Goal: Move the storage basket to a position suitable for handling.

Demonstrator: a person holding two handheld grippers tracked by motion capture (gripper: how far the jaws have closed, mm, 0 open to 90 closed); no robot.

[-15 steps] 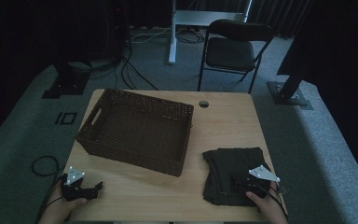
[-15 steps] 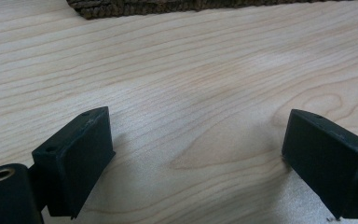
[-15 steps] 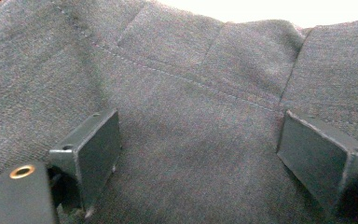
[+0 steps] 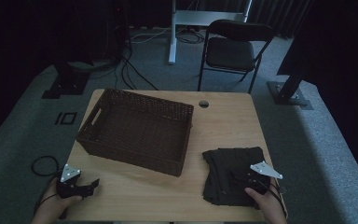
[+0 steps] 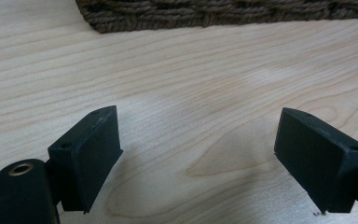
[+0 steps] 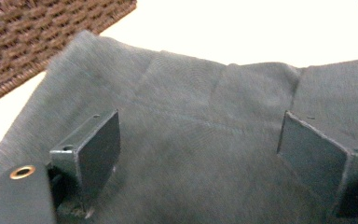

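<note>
A dark folded garment (image 4: pixel 228 172) lies at the front right of the wooden table (image 4: pixel 223 126); in the right gripper view the same grey cloth (image 6: pixel 200 140) spreads under the jaws. My right gripper (image 4: pixel 248 178) hovers over its near part, open, the jaws wide apart above the fabric (image 6: pixel 198 154). A brown wicker basket (image 4: pixel 137 130) sits left of centre, empty as far as I can see. My left gripper (image 4: pixel 93 185) rests at the front left corner, open over bare wood (image 5: pixel 198 154), with the basket's woven wall (image 5: pixel 223 14) ahead of it.
A small round hole (image 4: pixel 203 103) marks the table's far edge. Beyond the table stand a black folding chair (image 4: pixel 233 51) and a white desk frame (image 4: pixel 172 32). Cables run across the grey carpet (image 4: pixel 42 165) on the left, and dark stand bases sit at both sides.
</note>
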